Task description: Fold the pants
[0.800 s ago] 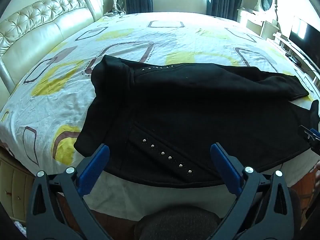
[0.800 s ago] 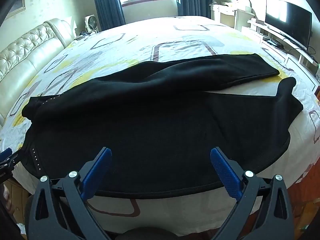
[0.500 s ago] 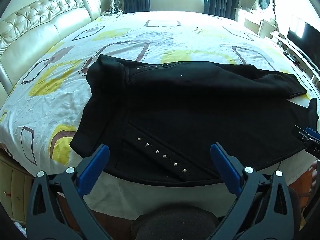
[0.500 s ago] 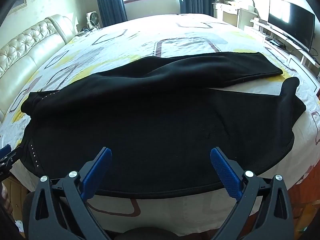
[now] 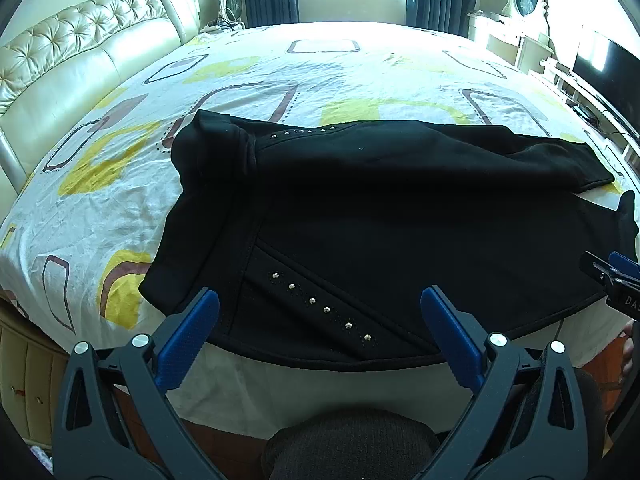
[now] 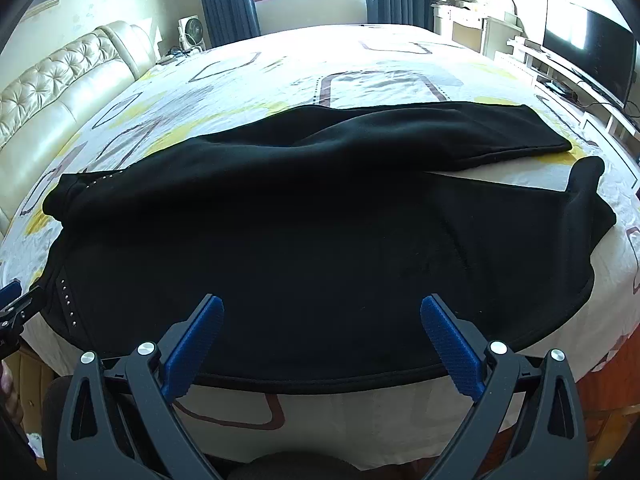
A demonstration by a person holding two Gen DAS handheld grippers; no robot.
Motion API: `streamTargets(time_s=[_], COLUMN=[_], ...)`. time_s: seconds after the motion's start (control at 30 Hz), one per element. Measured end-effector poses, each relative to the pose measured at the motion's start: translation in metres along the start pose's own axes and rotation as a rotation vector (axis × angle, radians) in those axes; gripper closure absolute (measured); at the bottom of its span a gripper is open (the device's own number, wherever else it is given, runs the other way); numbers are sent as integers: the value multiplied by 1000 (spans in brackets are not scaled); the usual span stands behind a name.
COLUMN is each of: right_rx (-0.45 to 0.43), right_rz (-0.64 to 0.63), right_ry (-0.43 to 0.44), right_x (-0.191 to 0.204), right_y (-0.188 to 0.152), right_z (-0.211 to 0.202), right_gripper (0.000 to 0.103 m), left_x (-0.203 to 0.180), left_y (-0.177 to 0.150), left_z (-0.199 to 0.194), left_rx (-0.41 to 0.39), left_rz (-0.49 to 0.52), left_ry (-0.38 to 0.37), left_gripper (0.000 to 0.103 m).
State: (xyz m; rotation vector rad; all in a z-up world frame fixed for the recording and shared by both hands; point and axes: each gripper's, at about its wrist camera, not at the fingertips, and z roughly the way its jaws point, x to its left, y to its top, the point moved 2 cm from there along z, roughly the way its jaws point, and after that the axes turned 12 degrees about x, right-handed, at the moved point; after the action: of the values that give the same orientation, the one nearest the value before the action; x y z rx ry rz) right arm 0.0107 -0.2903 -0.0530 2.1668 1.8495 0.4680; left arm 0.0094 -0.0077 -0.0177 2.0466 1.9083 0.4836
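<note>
Black pants (image 5: 392, 216) with small silver studs lie spread across the near side of the bed, waistband at the left, the two legs reaching right; they also show in the right wrist view (image 6: 320, 232). My left gripper (image 5: 319, 312) is open and empty, just above the near hem by the studded pocket. My right gripper (image 6: 320, 320) is open and empty, above the near edge of the nearer leg. Each gripper's tip shows at the edge of the other view: the right gripper (image 5: 612, 276), the left gripper (image 6: 12, 300).
The bed sheet (image 5: 120, 168) is white with yellow and brown shapes. A tufted cream headboard (image 5: 68, 52) stands at the left. A television (image 6: 588, 48) on a low stand and a white dresser (image 6: 472, 20) stand at the right. The bed's near edge (image 6: 320, 412) drops to the floor.
Both grippers have drawn slightly closer and lower toward the near edge of the pants. The pants have not moved. Both grippers stay open.
</note>
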Motion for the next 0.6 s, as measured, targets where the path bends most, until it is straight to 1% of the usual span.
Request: streamTargets(time_s=[0.6], right_rx=[21], right_rz=[-20], right_ry=[3], right_x=[5], right_y=[-3], right_z=[5], right_gripper=[4], left_x=[-2], left_y=[-1], left_z=[0], left_rx=[5], left_rz=[-3], left_ry=[-12], left_gripper=[2])
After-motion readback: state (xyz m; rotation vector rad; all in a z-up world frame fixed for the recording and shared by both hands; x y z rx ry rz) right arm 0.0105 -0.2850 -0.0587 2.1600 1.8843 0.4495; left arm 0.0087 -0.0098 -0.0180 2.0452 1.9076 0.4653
